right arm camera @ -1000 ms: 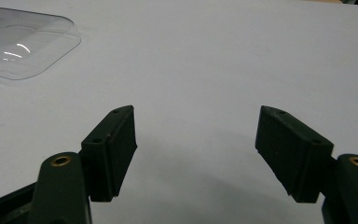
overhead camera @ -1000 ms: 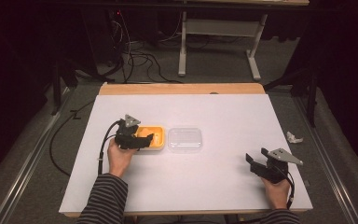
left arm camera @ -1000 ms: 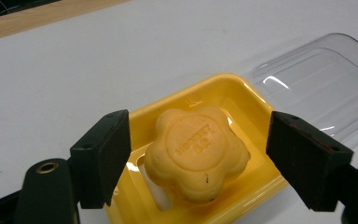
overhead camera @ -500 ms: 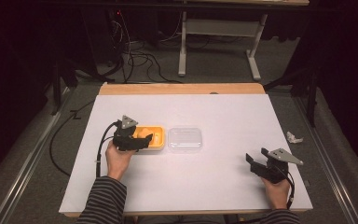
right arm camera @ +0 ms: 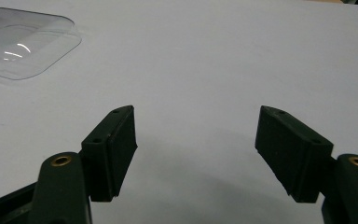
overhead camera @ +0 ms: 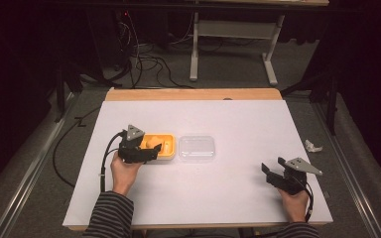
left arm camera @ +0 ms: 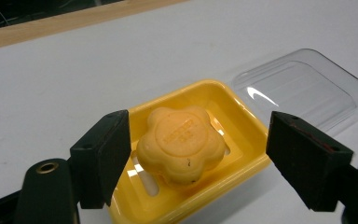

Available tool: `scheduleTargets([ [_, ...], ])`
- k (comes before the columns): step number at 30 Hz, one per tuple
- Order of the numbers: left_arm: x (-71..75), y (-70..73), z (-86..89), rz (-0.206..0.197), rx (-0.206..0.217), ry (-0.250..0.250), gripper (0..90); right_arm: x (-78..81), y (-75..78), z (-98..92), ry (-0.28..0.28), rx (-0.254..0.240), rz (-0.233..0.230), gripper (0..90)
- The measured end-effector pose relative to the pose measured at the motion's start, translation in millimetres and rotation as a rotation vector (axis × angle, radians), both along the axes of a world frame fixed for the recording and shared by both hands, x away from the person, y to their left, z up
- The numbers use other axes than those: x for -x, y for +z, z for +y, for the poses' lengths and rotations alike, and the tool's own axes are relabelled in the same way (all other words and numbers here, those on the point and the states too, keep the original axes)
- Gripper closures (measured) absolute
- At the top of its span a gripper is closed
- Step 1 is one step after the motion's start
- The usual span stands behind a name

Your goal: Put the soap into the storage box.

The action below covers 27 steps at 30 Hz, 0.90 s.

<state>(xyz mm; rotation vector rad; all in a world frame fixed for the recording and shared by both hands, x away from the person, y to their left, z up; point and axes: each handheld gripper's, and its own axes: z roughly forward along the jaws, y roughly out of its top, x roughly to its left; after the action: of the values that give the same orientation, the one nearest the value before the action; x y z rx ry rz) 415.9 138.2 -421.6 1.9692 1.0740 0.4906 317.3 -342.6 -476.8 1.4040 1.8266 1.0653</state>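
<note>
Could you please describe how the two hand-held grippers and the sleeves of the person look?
Each hand-held gripper, left and right, is black with two blocky jaws, a brass-coloured ring at each jaw base, and a grey three-cornered plate on top. A black cable trails from each. The sleeves are dark with thin light stripes.

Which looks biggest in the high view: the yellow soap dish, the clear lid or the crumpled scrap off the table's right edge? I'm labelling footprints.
1. Clear lid, and yellow soap dish: about alike; the left gripper covers part of the dish, so no ranking between them.
2. Crumpled scrap: clearly smallest.
</note>
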Motion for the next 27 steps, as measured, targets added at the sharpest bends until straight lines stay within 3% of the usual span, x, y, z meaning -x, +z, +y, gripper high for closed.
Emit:
scheduleTargets([
  [19,17.5,10.7,-3.1,-0.039,-0.011,-0.02,22.1,-0.2,0.0,-0.1,-0.003,-0.003,0.003,29.7],
  [27,23.0,10.7,-1.7,-0.041,0.009,-0.022,22.3,-0.5,0.0,-0.3,-0.001,0.0,0.004,29.7],
])
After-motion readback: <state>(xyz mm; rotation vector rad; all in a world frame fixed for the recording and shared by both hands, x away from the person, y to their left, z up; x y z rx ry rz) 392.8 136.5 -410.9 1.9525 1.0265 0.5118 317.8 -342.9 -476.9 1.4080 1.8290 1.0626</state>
